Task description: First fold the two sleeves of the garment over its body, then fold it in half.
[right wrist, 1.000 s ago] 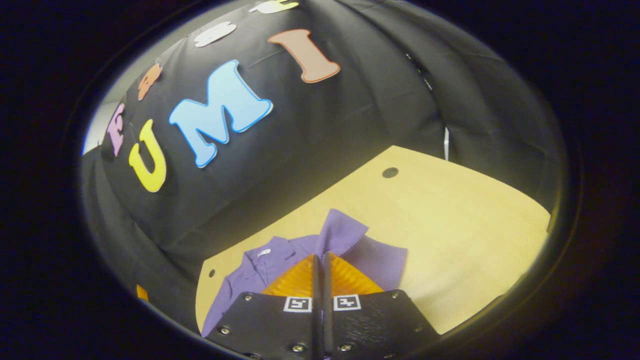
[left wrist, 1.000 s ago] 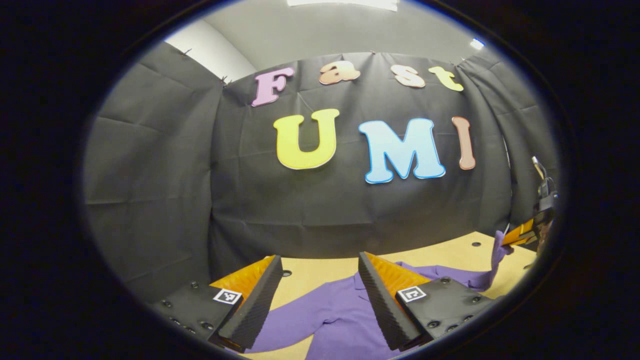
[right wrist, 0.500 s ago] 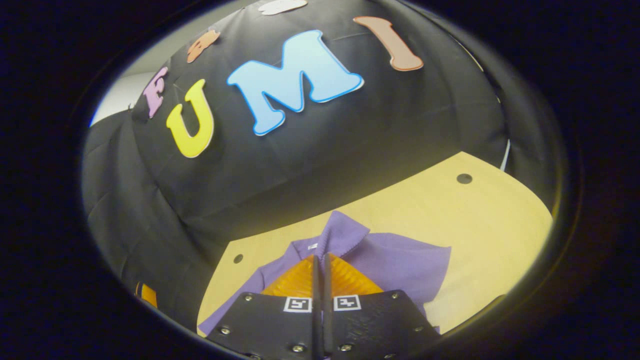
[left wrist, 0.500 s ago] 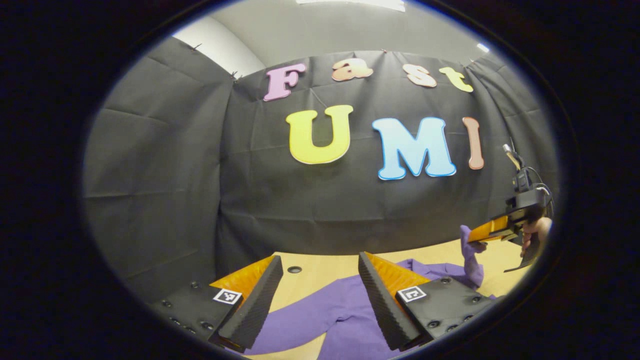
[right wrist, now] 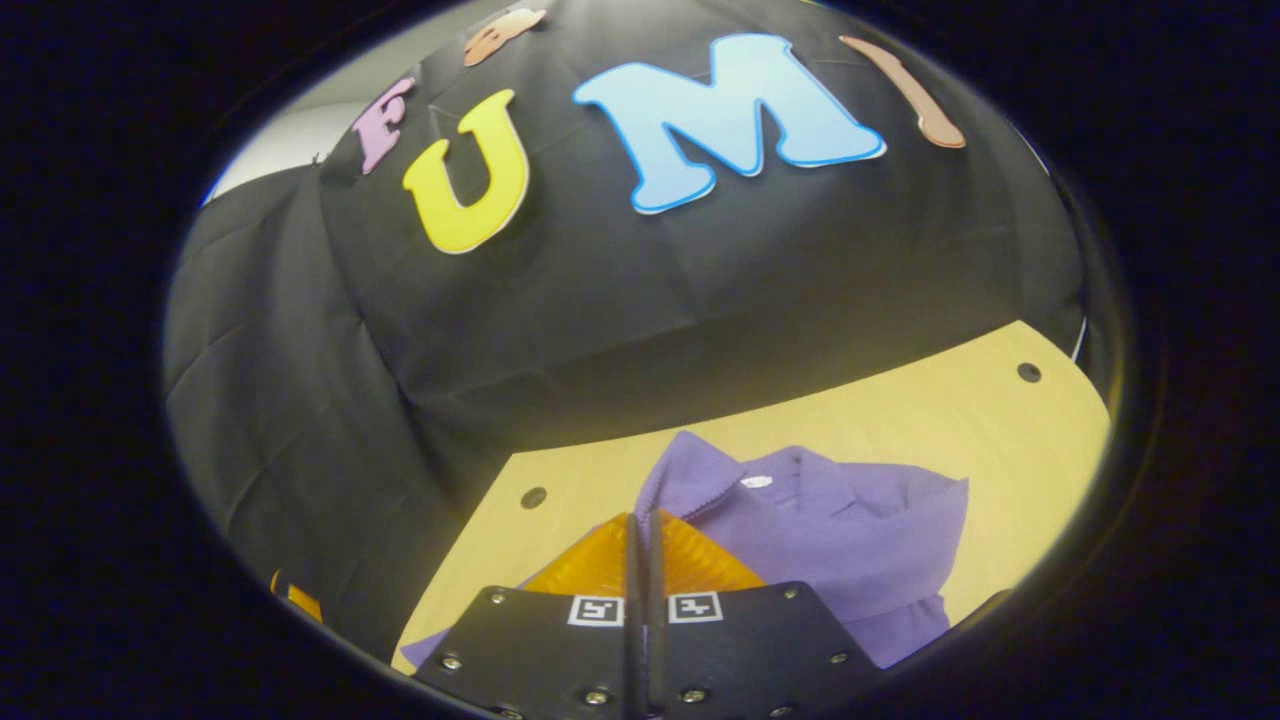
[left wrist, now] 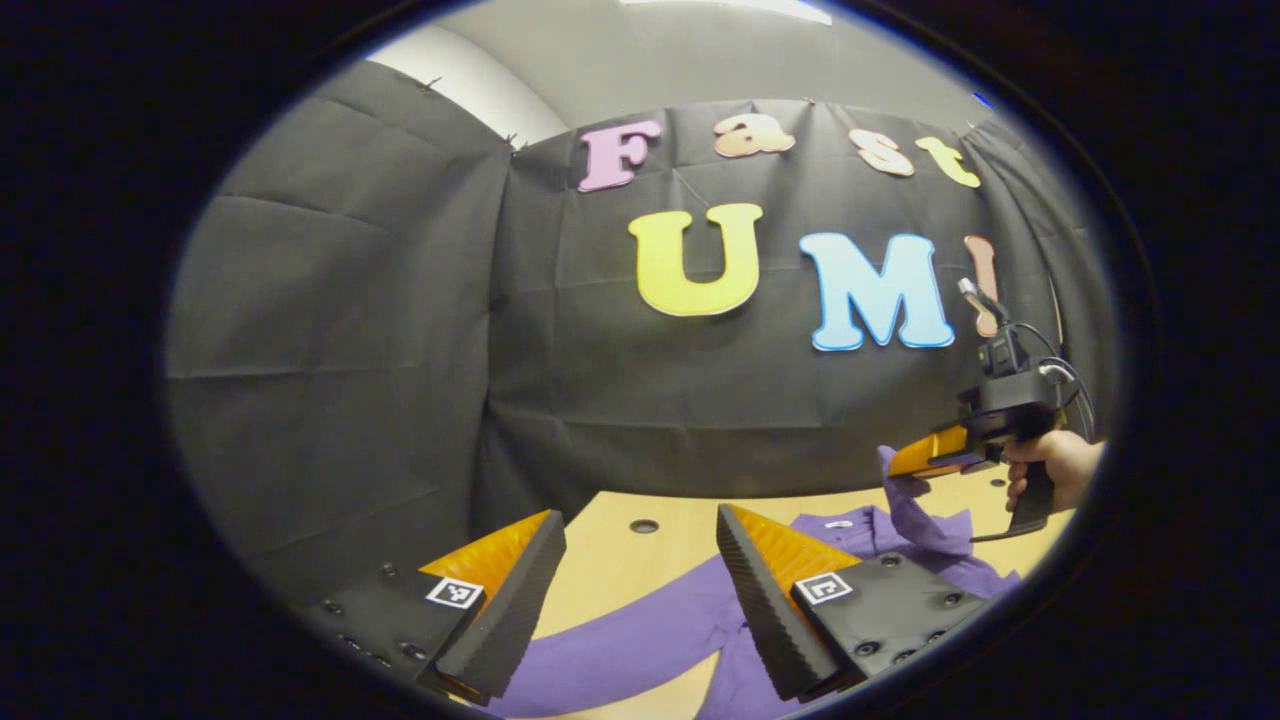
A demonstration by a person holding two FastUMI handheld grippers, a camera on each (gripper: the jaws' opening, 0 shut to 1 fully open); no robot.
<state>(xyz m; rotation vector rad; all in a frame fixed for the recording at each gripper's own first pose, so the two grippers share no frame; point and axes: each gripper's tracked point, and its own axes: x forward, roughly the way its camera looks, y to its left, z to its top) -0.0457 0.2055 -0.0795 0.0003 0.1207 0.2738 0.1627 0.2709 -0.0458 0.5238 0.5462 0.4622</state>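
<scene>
Left gripper view: your left gripper [left wrist: 640,580] sits at the bottom of the frame with its fingers [left wrist: 510,610] spread wide, gripping nothing — the purple garment [left wrist: 650,640] lies on the table [left wrist: 610,560] below the gap between them, one sleeve running toward the lower left. At the right edge, your hand [left wrist: 1050,470] holds the right gripper [left wrist: 905,468] raised above the table, its orange fingers closed on a lifted sleeve [left wrist: 915,515] that hangs from the tips down to the body of the garment.

Right gripper view: the right gripper [right wrist: 641,530] occupies the bottom centre, its two fingers [right wrist: 690,555] pressed together with only a thin seam between them — purple cloth of the sleeve [right wrist: 690,480] rises just beyond the tips. The garment [right wrist: 860,540] spreads to the lower right on the table [right wrist: 900,410], collar and a small white tag [right wrist: 755,482] facing up near the frame's centre.
</scene>
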